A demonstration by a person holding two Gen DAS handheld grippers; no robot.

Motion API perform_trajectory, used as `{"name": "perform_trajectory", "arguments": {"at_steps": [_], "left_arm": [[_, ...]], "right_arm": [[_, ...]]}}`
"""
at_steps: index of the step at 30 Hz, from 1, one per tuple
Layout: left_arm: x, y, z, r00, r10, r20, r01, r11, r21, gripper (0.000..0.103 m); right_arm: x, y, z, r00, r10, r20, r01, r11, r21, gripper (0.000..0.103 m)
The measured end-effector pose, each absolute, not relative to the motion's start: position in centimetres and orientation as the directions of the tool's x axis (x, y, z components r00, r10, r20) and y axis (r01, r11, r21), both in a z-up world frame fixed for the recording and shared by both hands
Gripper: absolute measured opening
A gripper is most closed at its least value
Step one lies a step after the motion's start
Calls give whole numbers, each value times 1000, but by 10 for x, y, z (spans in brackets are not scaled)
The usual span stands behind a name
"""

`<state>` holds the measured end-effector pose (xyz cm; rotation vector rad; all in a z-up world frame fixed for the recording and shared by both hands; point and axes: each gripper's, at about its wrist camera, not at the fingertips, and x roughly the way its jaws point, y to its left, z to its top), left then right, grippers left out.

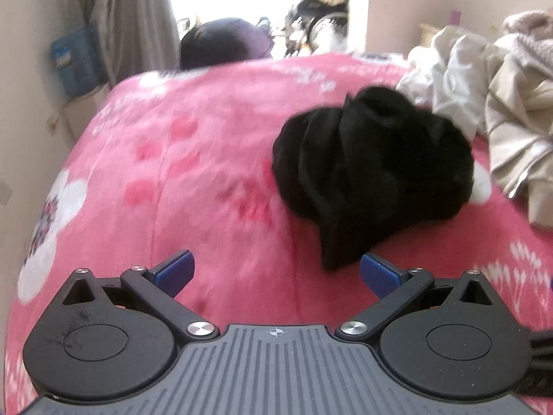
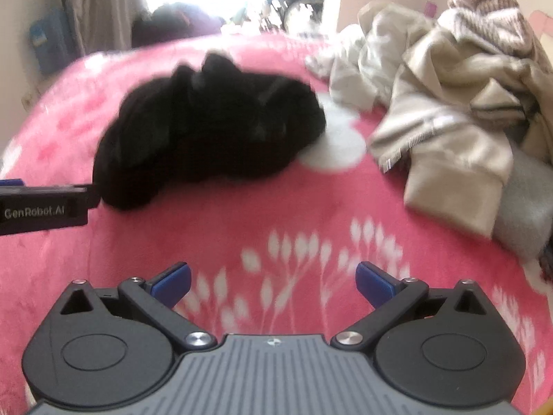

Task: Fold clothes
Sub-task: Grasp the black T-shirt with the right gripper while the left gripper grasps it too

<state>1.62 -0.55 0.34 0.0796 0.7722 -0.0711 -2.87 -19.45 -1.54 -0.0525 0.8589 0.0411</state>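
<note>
The black garment [image 1: 373, 173] is lying bunched on the pink bed blanket [image 1: 207, 159], ungrasped. Both the left gripper [image 1: 276, 273] and right gripper [image 2: 273, 278] are hovering with fingers spread apart; next, probably pinching an edge to spread it.

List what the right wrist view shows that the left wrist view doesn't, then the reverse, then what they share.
Only the right wrist view shows the left gripper from the side, entering at the left edge beside the crumpled black garment, and a grey cloth under the beige pile.

Only the left wrist view shows the large white flower print at the blanket's left edge.

Both show the black garment bunched and unfolded on the pink fleece blanket, the heap of beige and cream clothes to its right, the bright window, and each view's own blue-tipped fingers spread open and empty.
</note>
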Motion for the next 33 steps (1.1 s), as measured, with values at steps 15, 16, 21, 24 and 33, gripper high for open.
{"name": "perform_trajectory", "arguments": {"at_steps": [15,16,21,24,33], "left_arm": [[106,-23,-24,760,-211,-615,278,960,14,60],[108,-23,-27,753,-223,-619,289,957,7,52],[104,-25,-30,741,-272,-613,336,942,-13,15],[95,-26,-24,750,-273,-602,345,939,4,9],[39,-6,7,711,-368,-599,418,907,-62,6]], "right_arm": [[144,-166,-20,693,252,-675,-263,961,88,72],[149,-163,-27,677,256,-690,-274,958,87,62],[145,-164,-32,670,278,-689,-302,949,90,16],[127,-174,-19,691,276,-668,-283,954,102,10],[31,-221,19,718,329,-613,-231,944,237,9]]}}
